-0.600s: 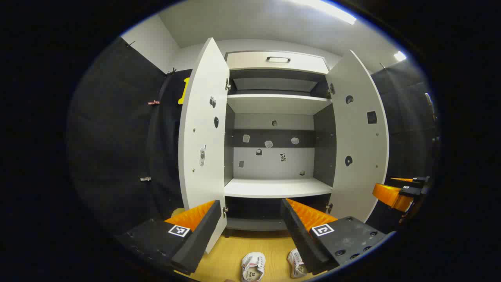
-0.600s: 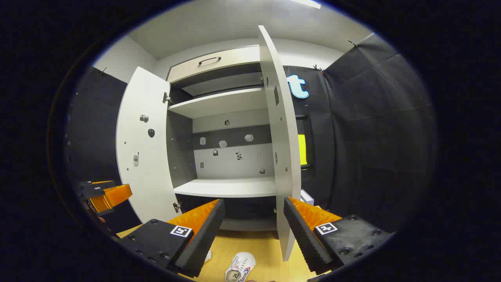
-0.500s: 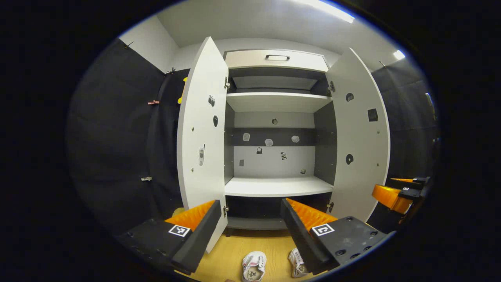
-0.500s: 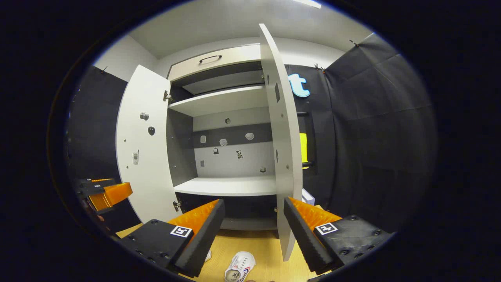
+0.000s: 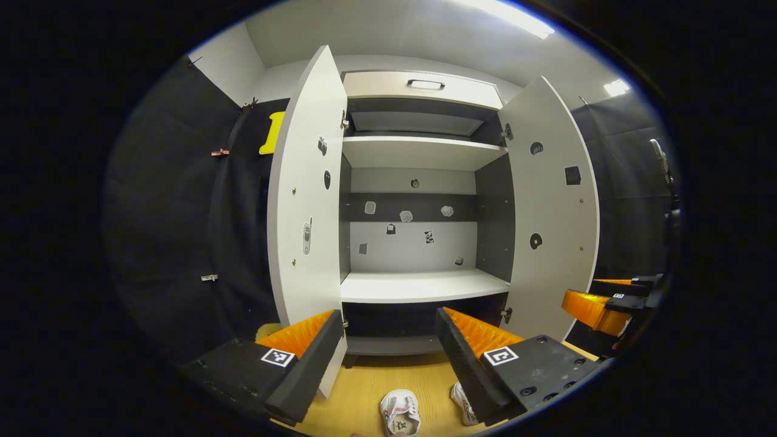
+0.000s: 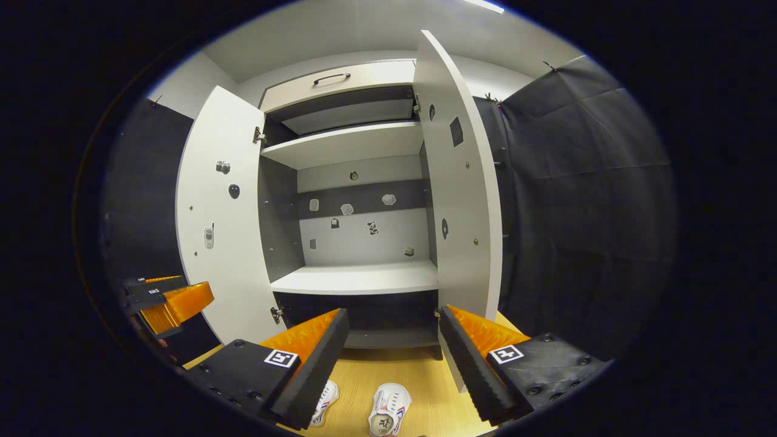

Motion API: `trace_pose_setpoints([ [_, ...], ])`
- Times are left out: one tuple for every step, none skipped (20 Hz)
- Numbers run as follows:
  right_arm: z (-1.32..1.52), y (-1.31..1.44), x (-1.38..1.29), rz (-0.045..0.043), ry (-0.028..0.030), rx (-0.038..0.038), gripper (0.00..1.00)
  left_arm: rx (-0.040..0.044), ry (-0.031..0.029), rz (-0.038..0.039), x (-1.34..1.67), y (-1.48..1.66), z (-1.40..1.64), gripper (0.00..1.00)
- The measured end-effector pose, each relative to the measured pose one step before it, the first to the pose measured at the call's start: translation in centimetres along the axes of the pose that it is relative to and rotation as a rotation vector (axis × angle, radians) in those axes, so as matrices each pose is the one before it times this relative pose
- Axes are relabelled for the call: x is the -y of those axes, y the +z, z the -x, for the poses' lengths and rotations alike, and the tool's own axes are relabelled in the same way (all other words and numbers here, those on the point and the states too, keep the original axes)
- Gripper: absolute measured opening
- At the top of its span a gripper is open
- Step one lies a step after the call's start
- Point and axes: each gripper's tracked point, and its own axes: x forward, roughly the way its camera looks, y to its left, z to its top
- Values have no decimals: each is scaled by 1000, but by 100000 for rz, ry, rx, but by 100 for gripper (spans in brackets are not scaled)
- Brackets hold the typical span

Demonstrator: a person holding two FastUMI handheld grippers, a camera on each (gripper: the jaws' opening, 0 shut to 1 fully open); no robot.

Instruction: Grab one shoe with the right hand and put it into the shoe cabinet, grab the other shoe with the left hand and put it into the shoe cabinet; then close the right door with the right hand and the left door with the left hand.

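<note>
Below the wide-spread right claw, both white shoes lie on the wooden floor before the open cabinet, toes pointing toward it, the right-hand one likely nearer.

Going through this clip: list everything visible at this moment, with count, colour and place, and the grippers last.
shoe cabinet: one, white with dark grey inner panels, straight ahead, its shelves bare.
cabinet doors: two, white, both swung open, left door and right door.
drawer: one, white with a dark handle, at the cabinet's top.
stickers: several small ones, on the back panel and inside both doors.
shoes: two, white, on the floor in front of the cabinet, one beside the other.
floor: light wood.
left gripper: one, open, empty, above the shoes.
right gripper: one, open, empty, above the shoes.
</note>
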Motion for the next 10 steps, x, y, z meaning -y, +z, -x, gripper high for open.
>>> trace_pose_setpoints([
  [147,-159,-229,151,-1332,-701,98,-430,-829,296,-346,-284,-46,97],
  [190,-273,-256,293,-1049,-798,98,-512,-974,-20,-266,-393,-23,96],
  [257,-77,-228,354,-1044,-407,98,-511,-1034,-318,-228,-277,-40,96],
  [202,78,-135,324,-1235,84,98,-189,-1047,-498,-246,-311,-30,97],
  [115,12,-155,436,-1105,151,98,-71,-847,-683,-299,-152,-19,97],
  [151,-172,-272,426,-859,-409,98,7,-804,-702,-233,-304,11,97],
  [75,-237,-254,413,-608,-655,98,-189,-993,-631,-234,-227,55,97],
  [106,-282,-146,192,-701,-1055,98,-163,-1079,-513,-132,-328,-19,97],
  [37,-343,-208,66,-512,-1115,98,-575,-856,-137,-198,-312,78,97],
  [-49,-330,-191,103,-508,-1109,98,-761,-648,326,-232,-508,77,97],
])
